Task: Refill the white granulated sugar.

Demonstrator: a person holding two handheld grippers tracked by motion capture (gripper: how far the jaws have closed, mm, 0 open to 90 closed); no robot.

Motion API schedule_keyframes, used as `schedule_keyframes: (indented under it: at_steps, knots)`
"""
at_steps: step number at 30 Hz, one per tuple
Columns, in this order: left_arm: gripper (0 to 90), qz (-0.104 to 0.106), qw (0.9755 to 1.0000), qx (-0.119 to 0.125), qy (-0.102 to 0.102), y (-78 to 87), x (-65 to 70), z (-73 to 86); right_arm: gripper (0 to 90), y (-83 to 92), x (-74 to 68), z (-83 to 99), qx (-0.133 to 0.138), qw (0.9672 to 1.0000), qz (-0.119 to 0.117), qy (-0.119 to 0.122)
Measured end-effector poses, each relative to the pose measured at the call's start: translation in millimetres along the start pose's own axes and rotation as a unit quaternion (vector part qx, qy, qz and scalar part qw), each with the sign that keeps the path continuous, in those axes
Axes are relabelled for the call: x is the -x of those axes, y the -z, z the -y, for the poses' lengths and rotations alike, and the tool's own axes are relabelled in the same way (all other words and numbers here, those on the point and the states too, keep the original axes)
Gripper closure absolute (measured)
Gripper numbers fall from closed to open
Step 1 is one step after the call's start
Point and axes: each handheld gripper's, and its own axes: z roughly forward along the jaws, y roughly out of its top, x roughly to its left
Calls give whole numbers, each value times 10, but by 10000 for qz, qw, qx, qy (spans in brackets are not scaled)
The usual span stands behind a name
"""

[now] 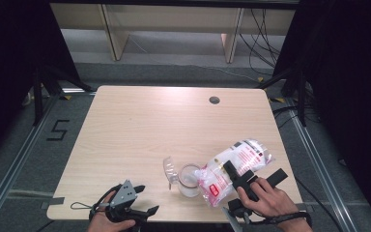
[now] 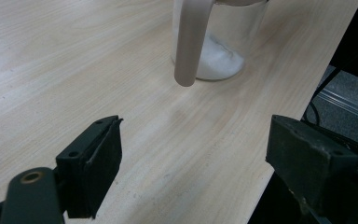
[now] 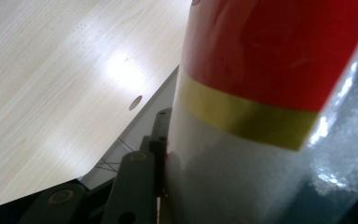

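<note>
Clear plastic bag of white grains, red-and-yellow label, clamped by right gripper, left gripper released

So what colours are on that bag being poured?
Clear bag with red and yellow bands, best in the right gripper view.

Two hand-held grippers show at the near edge of the wooden table, each with a bare hand around it. The left gripper, at that edge's left end, is black with a grey three-cornered plate on top and a thin black cable looping beside it. Its jaws are chunky matte-black blocks on arms with brass-ringed pivot holes. The right gripper, at the edge's right end, is black with long flat bars; a black strap circles the wrist.
</note>
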Motion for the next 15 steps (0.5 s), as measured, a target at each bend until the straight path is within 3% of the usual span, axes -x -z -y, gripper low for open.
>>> schedule_keyframes:
  at_steps: [15]
  knots:
    - [180, 17, 10000, 12, 45, -5, 5, 3, 680, -18, 1, -32, 29, 10000, -60, 41]
